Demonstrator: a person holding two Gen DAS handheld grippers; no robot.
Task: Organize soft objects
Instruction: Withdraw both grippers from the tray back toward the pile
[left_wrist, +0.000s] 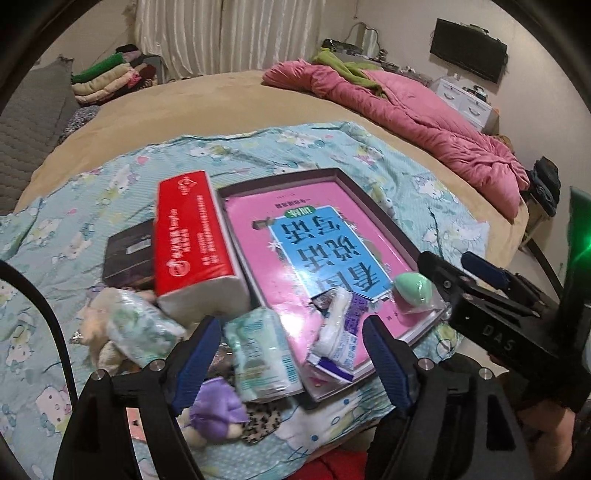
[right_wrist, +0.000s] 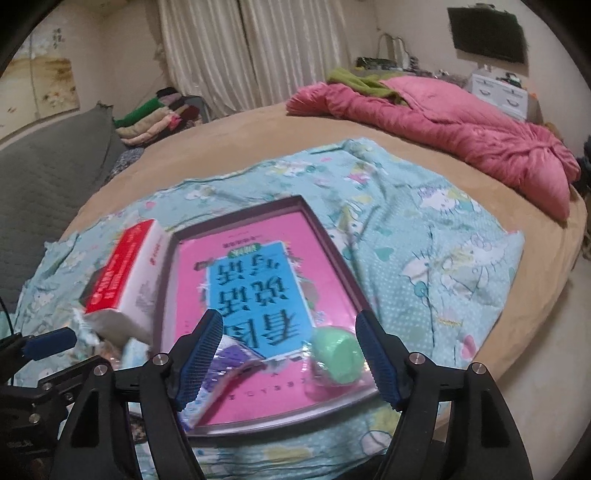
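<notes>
Left tool (left_wrist: 291, 354): jaws wide apart, nothing between the blue pads; hangs at lower centre of the left wrist view, above the clutter.
Right tool (right_wrist: 290, 356): jaws wide apart, gripping nothing; lower centre of its own view, and seen from the side at right edge of the left wrist view.
Shallow dark-rimmed tray (left_wrist: 354, 184): centre frame, lying on the pale blue cartoon-print cloth (left_wrist: 258, 147) spread over the tan bed (left_wrist: 221, 88).
Pink book with blue title panel (left_wrist: 258, 236): lies flat inside the tray.
Mint-green egg-shaped sponge in clear wrap (left_wrist: 413, 288): on the book, near the tray's lower right corner.
White and purple soft packet (left_wrist: 338, 339): overhangs the tray's near edge, left of the sponge.
Pale green tissue pack (left_wrist: 258, 354): just beside the tray, lower centre.
Red tissue brick with white end (left_wrist: 195, 240): left of the tray, touching its rim.
Purple plush toy (left_wrist: 218, 410): bottom left of centre, on the cloth.
Pink quilt (left_wrist: 424, 114): upper right, well apart.
</notes>
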